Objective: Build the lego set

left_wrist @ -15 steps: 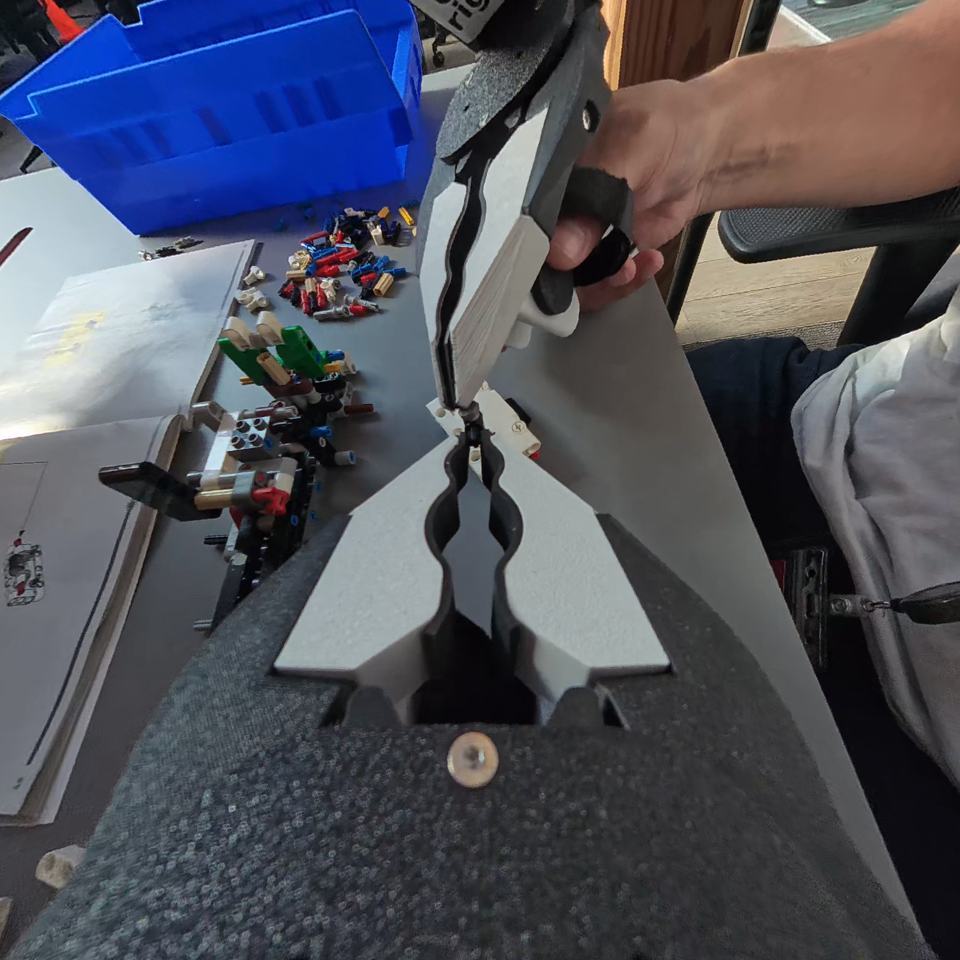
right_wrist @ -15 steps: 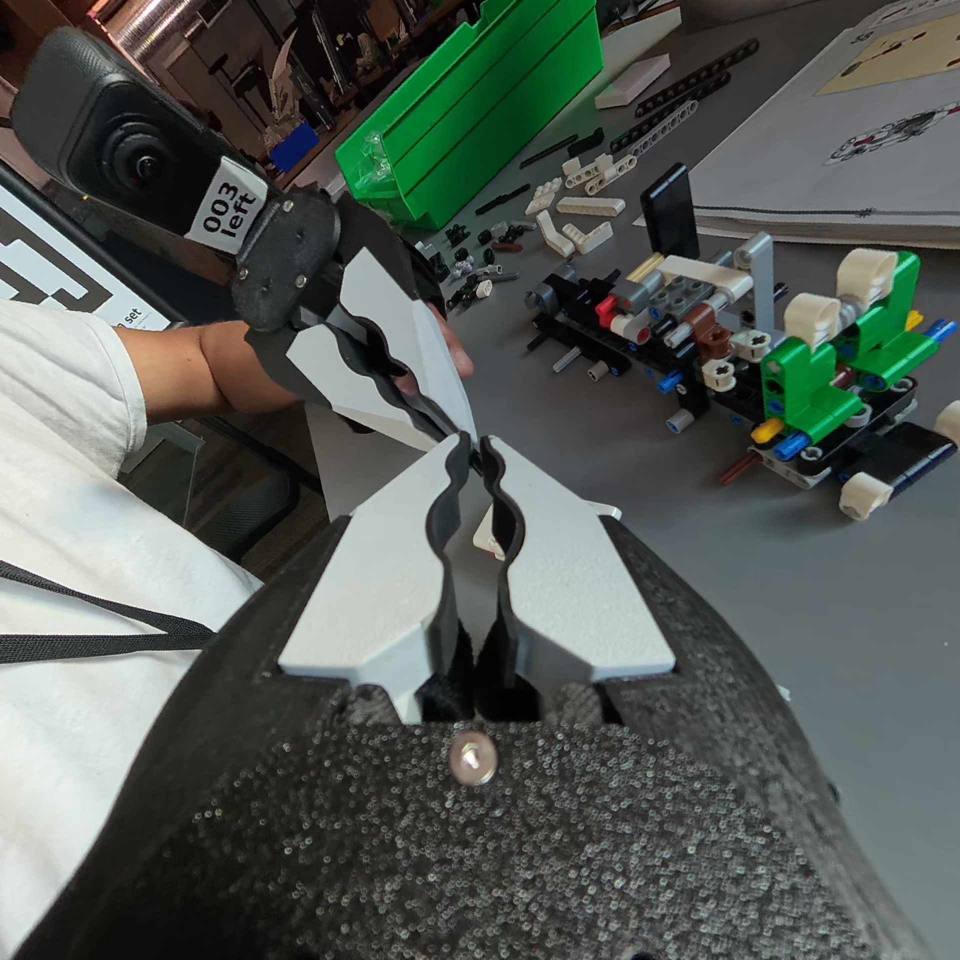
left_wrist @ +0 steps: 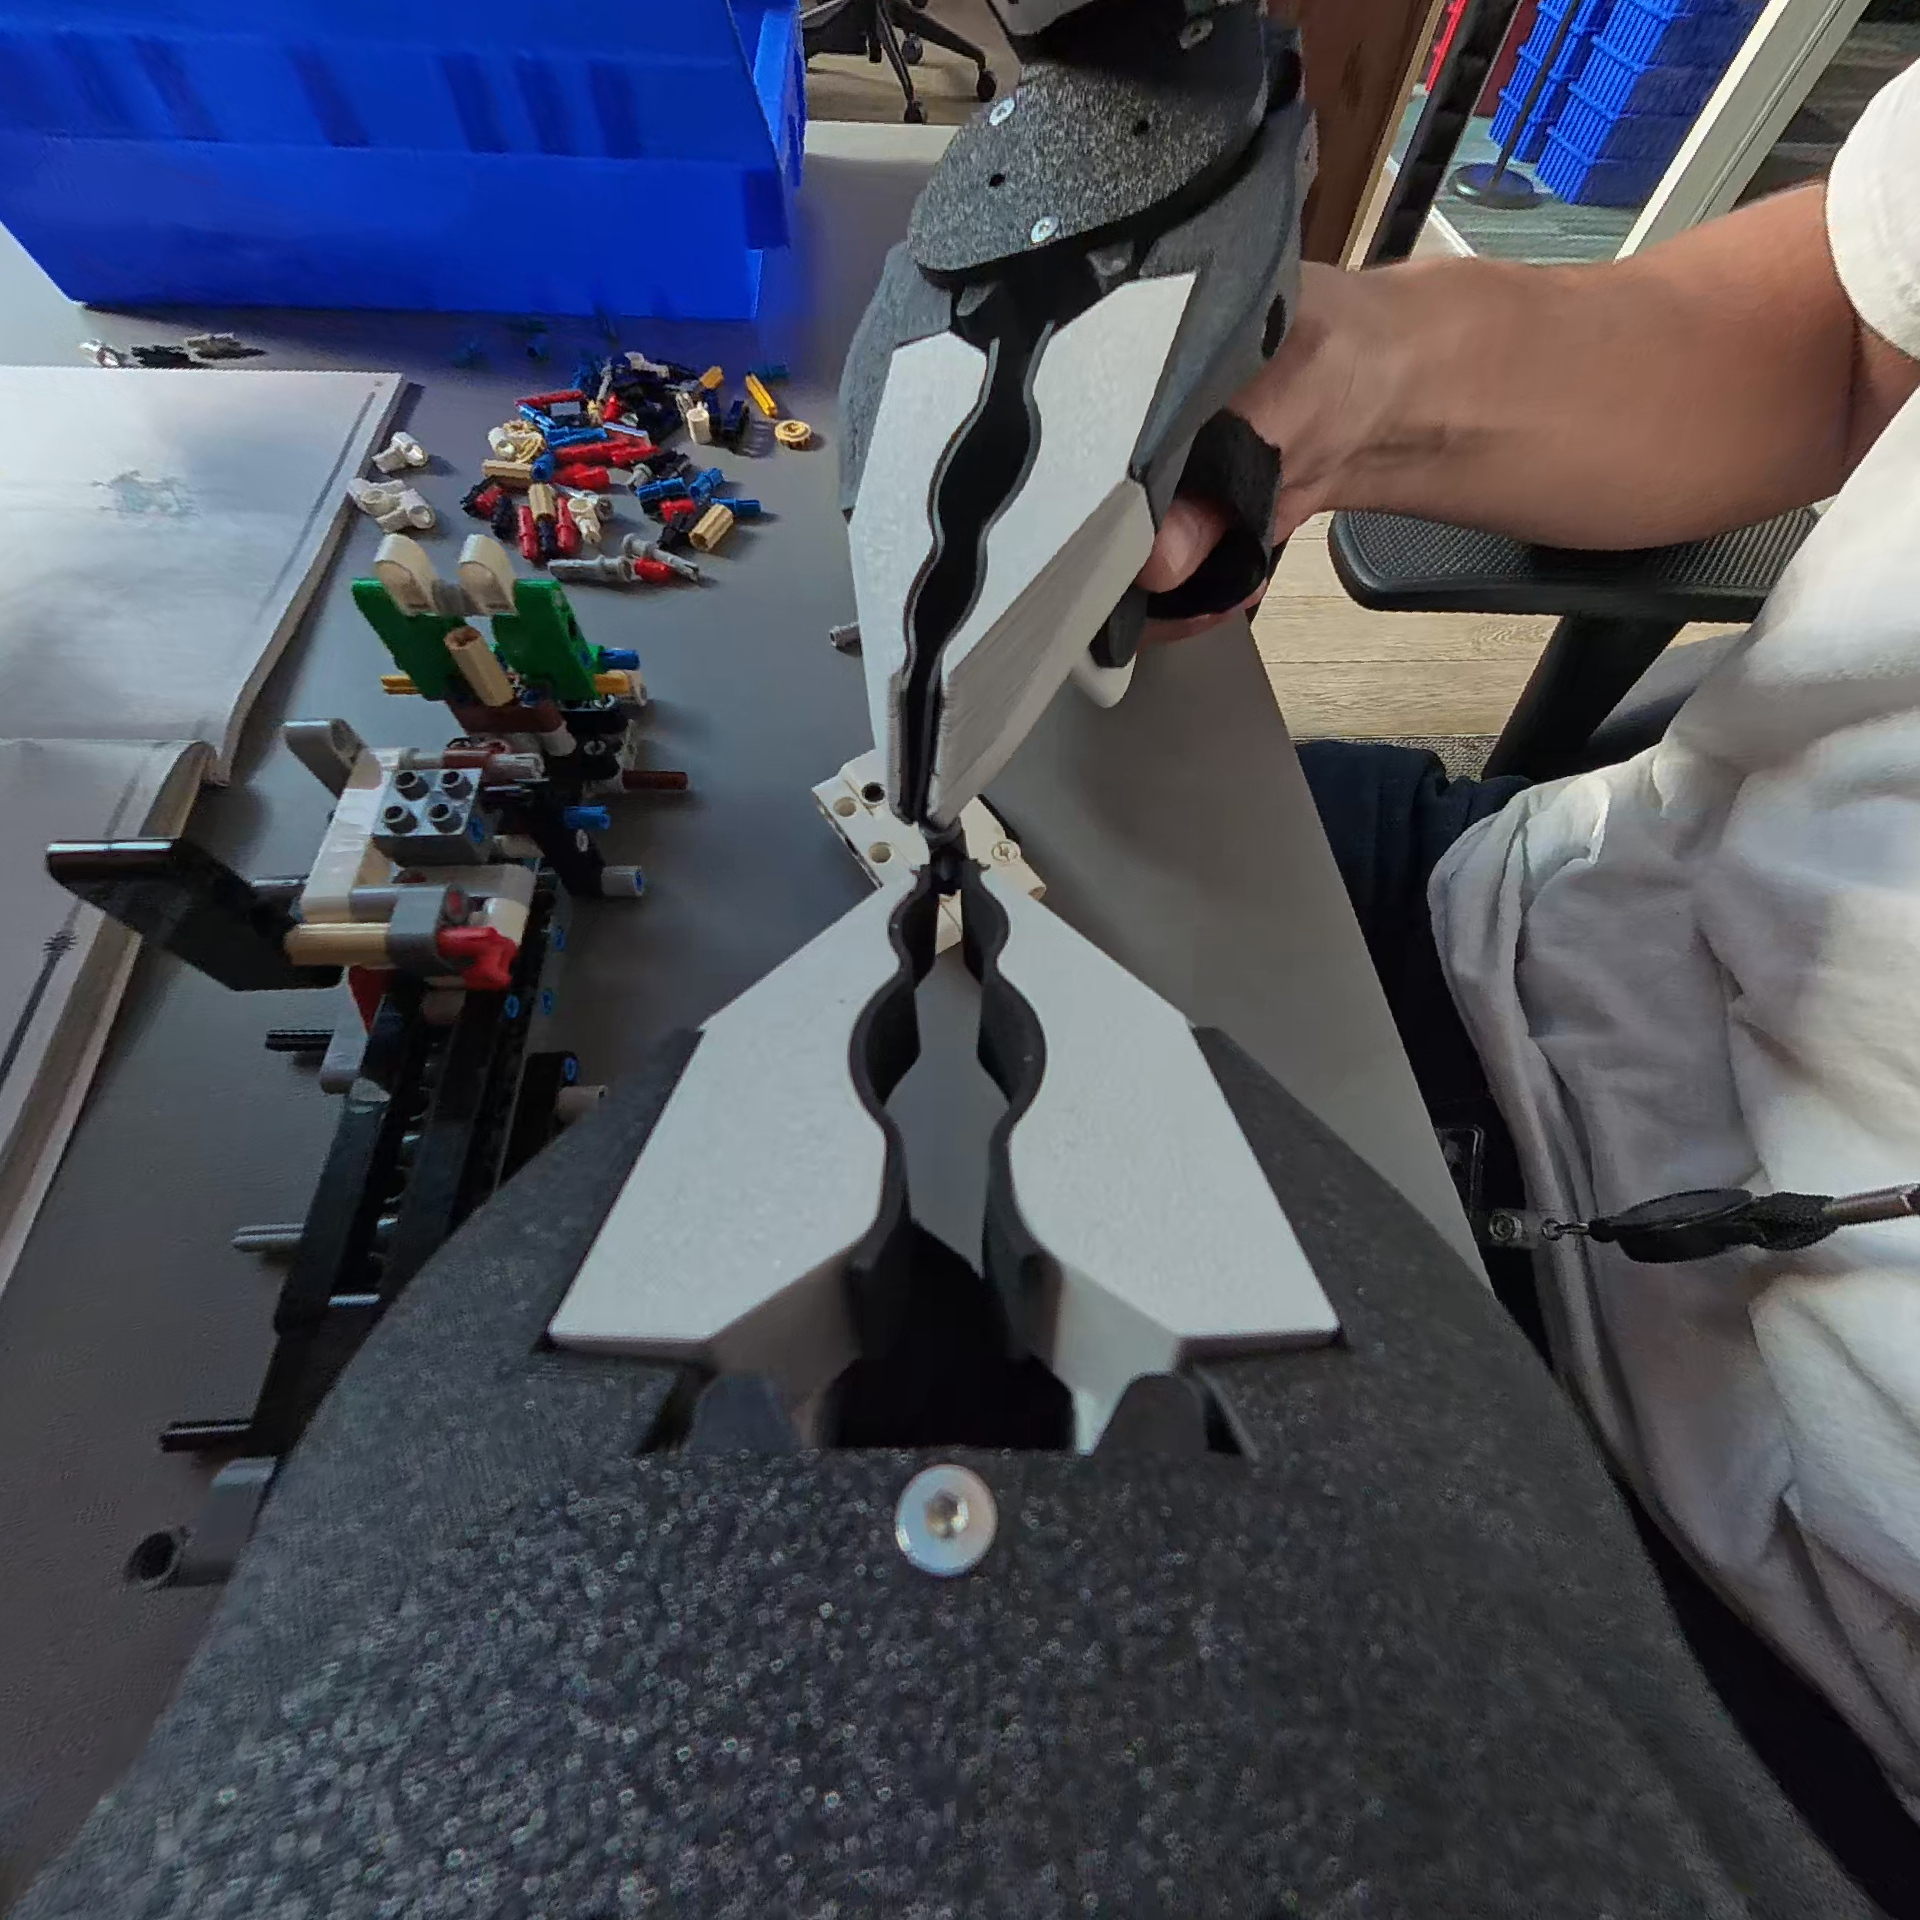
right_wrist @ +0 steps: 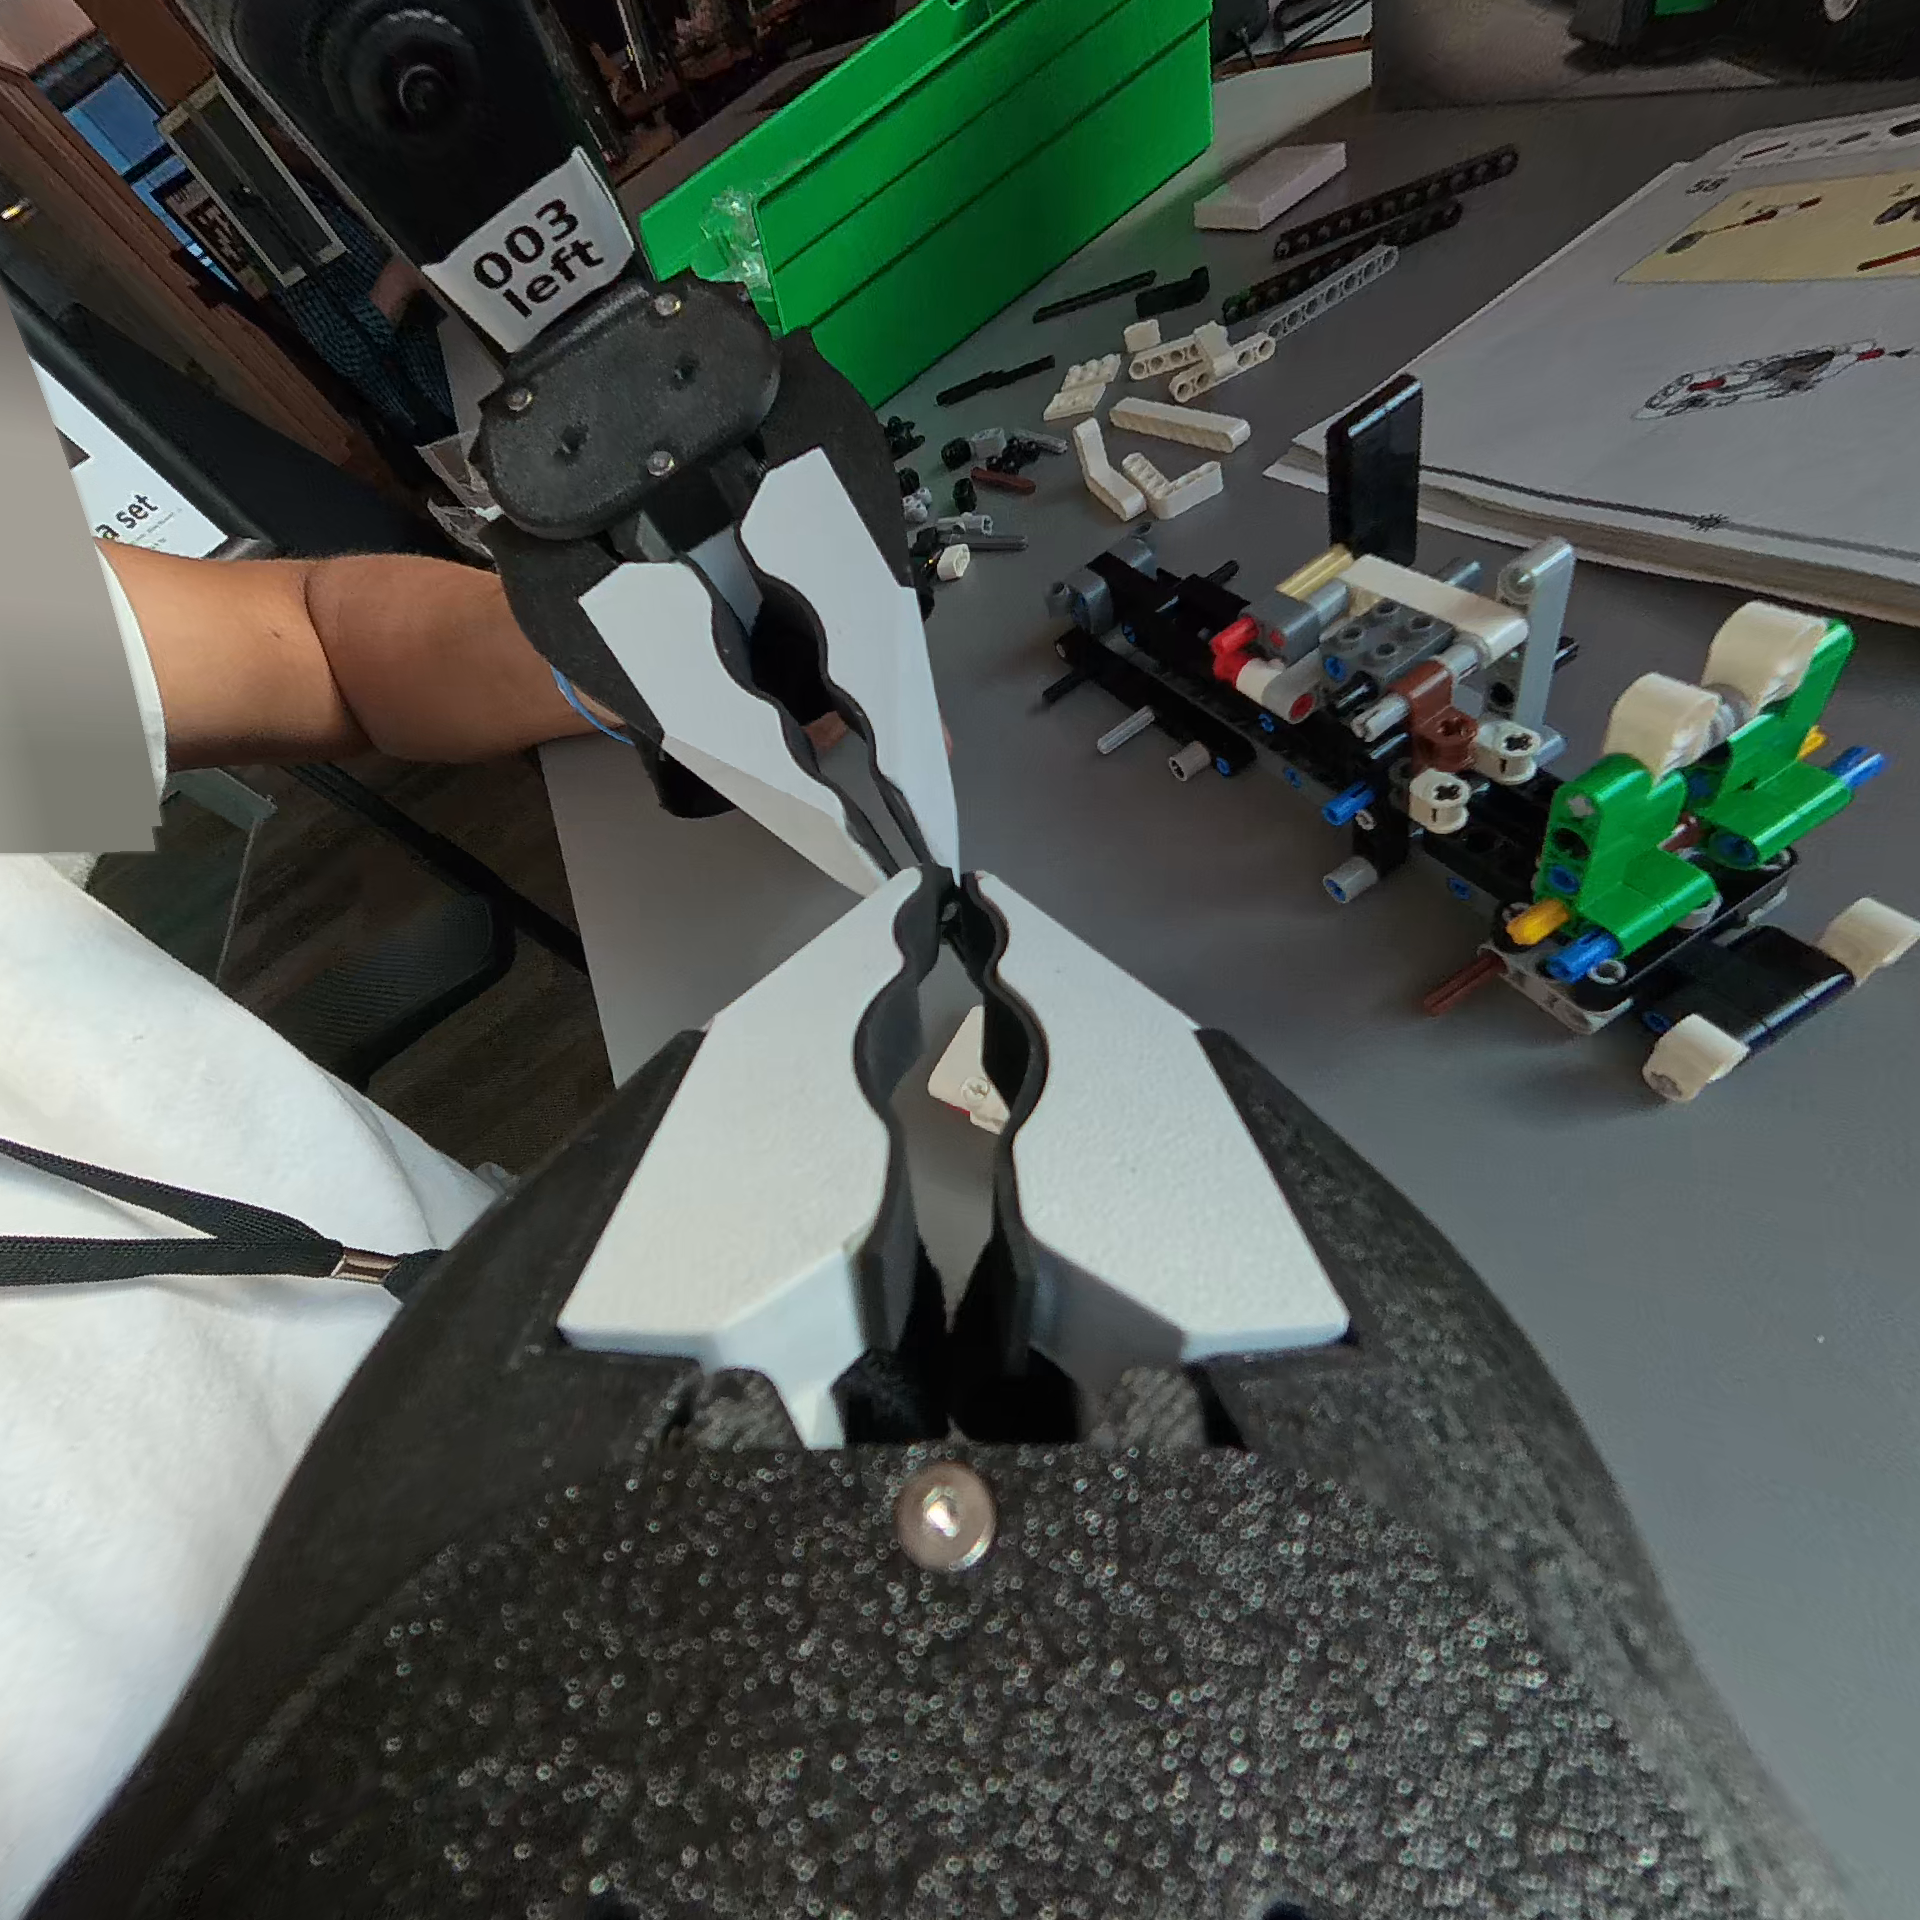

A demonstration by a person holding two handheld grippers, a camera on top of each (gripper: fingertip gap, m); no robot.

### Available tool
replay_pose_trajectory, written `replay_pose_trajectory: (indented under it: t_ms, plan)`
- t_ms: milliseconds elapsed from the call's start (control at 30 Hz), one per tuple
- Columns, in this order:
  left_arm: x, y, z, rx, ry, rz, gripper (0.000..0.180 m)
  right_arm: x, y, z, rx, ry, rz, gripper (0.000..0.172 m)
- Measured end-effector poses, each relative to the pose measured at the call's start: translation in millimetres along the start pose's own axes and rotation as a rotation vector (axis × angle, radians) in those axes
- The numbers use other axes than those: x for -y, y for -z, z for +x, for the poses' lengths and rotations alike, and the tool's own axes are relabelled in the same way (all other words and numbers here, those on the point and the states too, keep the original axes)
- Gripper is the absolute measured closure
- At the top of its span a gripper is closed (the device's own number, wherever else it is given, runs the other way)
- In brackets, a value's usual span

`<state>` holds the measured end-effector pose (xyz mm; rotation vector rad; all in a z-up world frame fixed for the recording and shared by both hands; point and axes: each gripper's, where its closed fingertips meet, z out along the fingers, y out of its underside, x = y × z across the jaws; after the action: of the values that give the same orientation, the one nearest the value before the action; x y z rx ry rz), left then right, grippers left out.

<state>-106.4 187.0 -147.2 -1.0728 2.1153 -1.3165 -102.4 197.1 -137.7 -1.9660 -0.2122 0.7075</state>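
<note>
Pinching 1 small black pin (left_wrist: 943, 869) tip to tip: left gripper (left_wrist: 940, 896) and right gripper (right_wrist: 954, 902), both nearly closed, above white beams (left_wrist: 871, 821).

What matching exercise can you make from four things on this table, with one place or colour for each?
Things:
1. storage bin
2. storage box
3. loose small pieces
4. booklet

Descriptions:
A. green
B. open, behind the brick model
C. blue
D. piled in front of the blue bin

Pairs: 1-C, 2-A, 3-D, 4-B
</note>
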Motion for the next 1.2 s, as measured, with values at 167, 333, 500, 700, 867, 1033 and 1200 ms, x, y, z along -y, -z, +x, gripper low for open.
replay_pose_trajectory:
  t_ms: [167, 333, 500, 700, 867, 1033, 1200]
  plan:
    - [4, 1, 1, 0.022, -0.040, 0.023, 0.179, 2, 3, 0, 0.012, -0.025, 0.021, 0.172]
    - [8, 2, 3, -0.020, 0.002, 0.050, 0.179, 6, 4, -3, 0.025, -0.027, 0.051, 0.172]
    - [13, 7, 2, -0.074, 0.086, 0.085, 0.179, 12, 4, -5, 0.003, 0.036, 0.084, 0.172]
    - [15, 9, 2, -0.092, 0.115, 0.102, 0.179, 16, 5, -7, -0.049, 0.202, 0.094, 0.172]
    - [14, 9, 3, -0.111, 0.133, 0.095, 0.179, 15, 5, -6, -0.079, 0.303, 0.057, 0.172]
    - [15, 10, 1, -0.112, 0.144, 0.105, 0.179, 17, 5, -6, -0.069, 0.314, 0.037, 0.172]
    - [15, 10, 1, -0.109, 0.145, 0.106, 0.179, 16, 4, -5, -0.071, 0.314, 0.031, 0.172]
